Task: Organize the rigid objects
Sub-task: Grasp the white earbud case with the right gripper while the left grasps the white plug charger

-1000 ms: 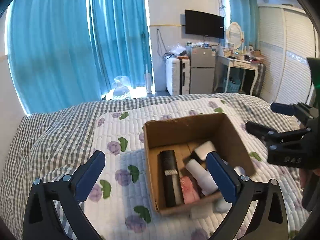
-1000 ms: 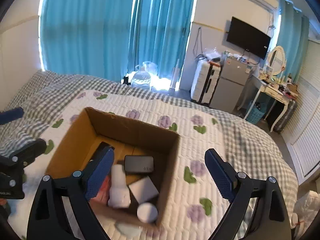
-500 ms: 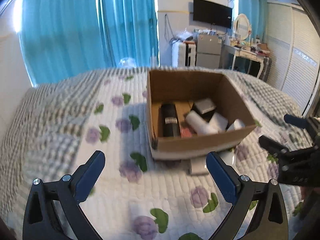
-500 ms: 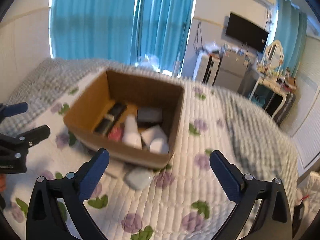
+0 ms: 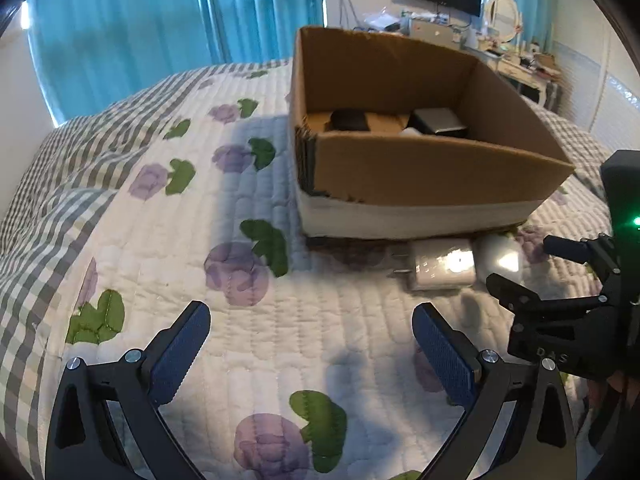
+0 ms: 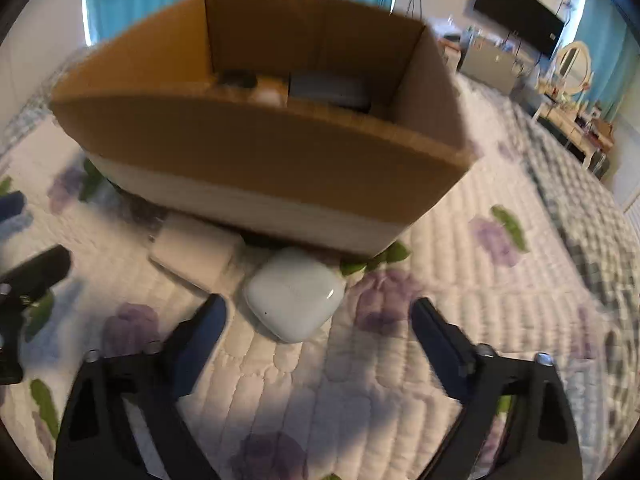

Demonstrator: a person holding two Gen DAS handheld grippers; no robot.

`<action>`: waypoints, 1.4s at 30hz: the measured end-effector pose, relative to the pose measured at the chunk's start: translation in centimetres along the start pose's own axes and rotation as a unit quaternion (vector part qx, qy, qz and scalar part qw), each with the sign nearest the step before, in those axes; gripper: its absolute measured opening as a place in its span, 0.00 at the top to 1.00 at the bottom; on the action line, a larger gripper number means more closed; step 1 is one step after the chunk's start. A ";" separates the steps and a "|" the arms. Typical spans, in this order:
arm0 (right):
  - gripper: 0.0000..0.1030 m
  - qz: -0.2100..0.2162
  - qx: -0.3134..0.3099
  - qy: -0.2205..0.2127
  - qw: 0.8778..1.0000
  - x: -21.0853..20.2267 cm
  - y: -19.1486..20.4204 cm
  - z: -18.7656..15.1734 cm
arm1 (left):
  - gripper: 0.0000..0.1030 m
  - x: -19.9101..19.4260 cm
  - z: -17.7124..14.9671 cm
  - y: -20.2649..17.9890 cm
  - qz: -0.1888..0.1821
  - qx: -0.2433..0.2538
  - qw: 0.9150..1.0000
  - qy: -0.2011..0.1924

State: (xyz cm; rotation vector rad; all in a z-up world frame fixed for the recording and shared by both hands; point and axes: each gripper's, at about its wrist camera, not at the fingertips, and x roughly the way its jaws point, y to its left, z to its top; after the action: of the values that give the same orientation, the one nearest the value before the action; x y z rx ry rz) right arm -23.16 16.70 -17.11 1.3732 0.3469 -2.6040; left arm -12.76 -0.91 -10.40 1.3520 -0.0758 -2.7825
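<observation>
Earbud case [image 6: 294, 295]: smooth, glossy white, rounded like a pebble; centre of the right wrist view, on the quilt just before the box's front wall.
White charger block [image 5: 442, 264]: squarish, shiny, just left of the case, lower right in the left wrist view.
Cardboard box [image 5: 432, 172]: brown, open-topped, pale band along its base; dark and grey items inside.
Right gripper [image 6: 318, 322]: fingers wide apart, empty, either side of the case, not touching.
Left gripper [image 5: 310, 334]: fingers wide apart, empty, over the floral quilt [image 5: 240, 200].

I see a bed [image 5: 280, 320] under a white quilt with a flower print. On it sits a cardboard box [image 6: 260, 148]. A white charger [image 6: 196, 252] and a white case [image 6: 294, 294] lie just beside its near wall.
</observation>
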 end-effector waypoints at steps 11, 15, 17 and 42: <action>0.43 0.033 -0.002 0.003 0.999 1.0 -0.3 0.2 | 0.00 -0.5 0.3 -2.0 0.007 0.038 0.999 0.002; 0.43 0.011 0.028 -0.010 0.999 -1.2 -1.9 -0.3 | 0.00 0.2 0.9 -4.1 0.006 0.057 0.998 0.012; 0.43 0.002 0.045 -0.021 0.999 -2.2 -3.0 -0.7 | 0.00 0.9 1.1 -5.1 -0.002 0.053 0.998 0.024; 0.43 -0.011 0.106 -0.013 0.994 -2.9 -6.3 -1.3 | 0.33 4.2 2.4 -8.6 -0.057 0.046 0.996 0.041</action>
State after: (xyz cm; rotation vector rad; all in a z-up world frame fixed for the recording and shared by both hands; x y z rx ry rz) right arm -22.15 23.24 -14.70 1.4028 0.0845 -2.7398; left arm -17.48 7.49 -12.78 1.5379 -0.1301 -2.8433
